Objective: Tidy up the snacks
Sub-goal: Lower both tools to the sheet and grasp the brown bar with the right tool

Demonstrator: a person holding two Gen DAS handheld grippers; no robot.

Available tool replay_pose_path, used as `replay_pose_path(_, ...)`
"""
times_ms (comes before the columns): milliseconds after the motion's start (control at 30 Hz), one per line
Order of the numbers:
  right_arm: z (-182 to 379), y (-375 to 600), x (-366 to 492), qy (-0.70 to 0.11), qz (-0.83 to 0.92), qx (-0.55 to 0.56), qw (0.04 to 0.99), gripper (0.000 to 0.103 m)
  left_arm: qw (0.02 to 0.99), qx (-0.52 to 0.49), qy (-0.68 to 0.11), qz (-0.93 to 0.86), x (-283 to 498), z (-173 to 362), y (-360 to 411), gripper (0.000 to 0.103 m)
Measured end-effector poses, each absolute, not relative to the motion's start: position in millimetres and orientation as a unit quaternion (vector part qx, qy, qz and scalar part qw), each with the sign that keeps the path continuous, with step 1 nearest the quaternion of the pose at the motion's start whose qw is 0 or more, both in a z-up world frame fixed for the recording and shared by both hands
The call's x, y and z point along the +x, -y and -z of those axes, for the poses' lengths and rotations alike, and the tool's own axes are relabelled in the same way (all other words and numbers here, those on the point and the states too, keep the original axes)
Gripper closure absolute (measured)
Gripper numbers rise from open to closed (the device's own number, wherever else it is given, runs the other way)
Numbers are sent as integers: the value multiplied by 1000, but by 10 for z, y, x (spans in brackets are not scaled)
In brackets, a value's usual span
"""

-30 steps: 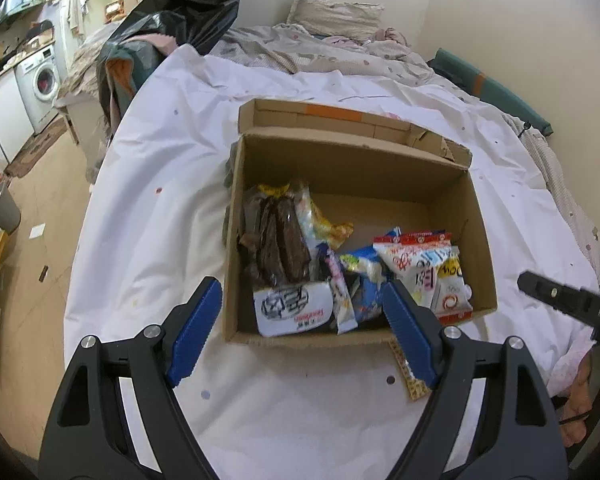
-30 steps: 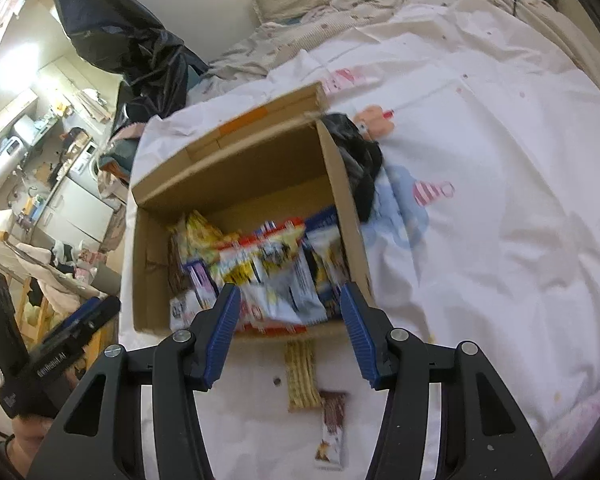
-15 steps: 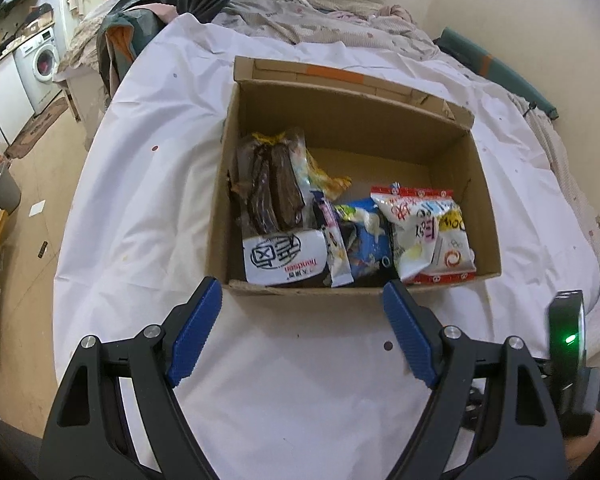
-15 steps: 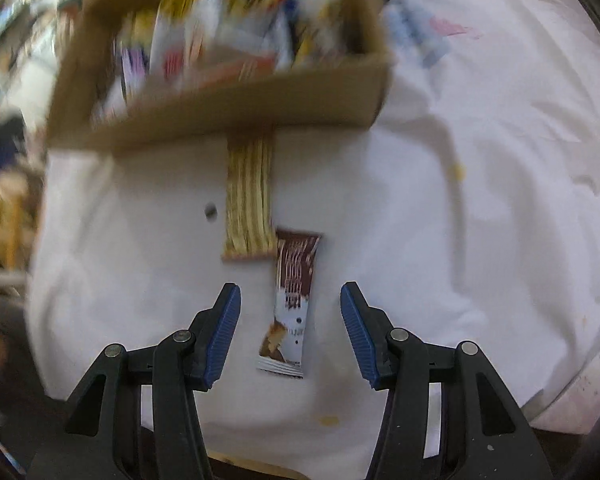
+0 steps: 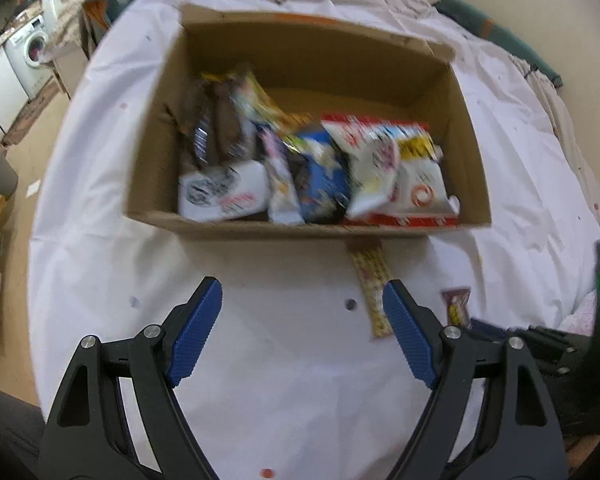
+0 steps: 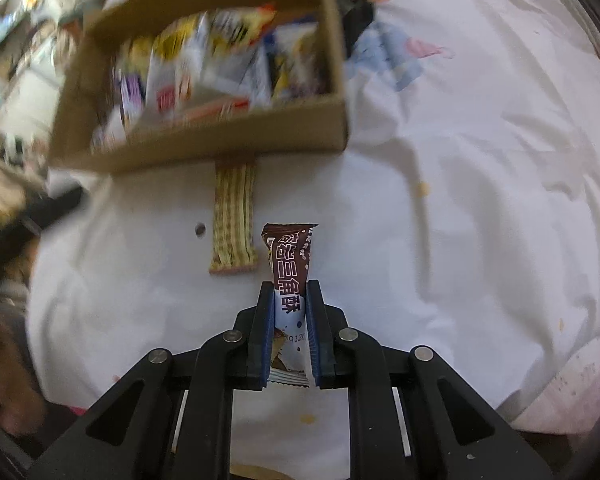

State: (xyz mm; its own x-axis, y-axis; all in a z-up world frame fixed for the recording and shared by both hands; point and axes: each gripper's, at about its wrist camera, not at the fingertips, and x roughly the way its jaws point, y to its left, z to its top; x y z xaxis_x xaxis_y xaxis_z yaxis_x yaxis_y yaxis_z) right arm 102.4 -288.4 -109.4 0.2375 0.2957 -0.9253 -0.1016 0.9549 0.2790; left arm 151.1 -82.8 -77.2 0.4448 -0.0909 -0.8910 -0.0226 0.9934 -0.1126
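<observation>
Since the earlier frame my right gripper (image 6: 290,296) has dropped from over the box onto the white sheet (image 6: 460,200) and clamped its jaws on the brown chocolate snack bar (image 6: 291,258). Bar sits lengthwise between the blue pads, its brown top end sticking out ahead of the fingertips, its white lower end back between the fingers. Both pads press its sides, so it's a firm pinch. Whether the bar is lifted or flat on the sheet, can't say from this angle.

Just left of the bar lies the yellow striped wafer pack (image 6: 233,220), close beside it but not touching as far as I can see; its far end reaches the cardboard box (image 6: 220,148) front wall. Box is packed with snack bags, blurred in the right wrist view.

My left gripper (image 5: 302,334) hangs wide open over bare sheet in front of the box, nothing between the pads. In the left wrist view the wafer pack (image 5: 372,288) runs just inside my right-hand pad, the snack bar (image 5: 457,306) beyond it.
</observation>
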Motion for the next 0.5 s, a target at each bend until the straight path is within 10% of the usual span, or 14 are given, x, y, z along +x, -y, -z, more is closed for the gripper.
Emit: replay_pose_path(500,932,3338,1165,-567,-81,187,798,87,796,-52,-603,-6,1801,1457,1508,38)
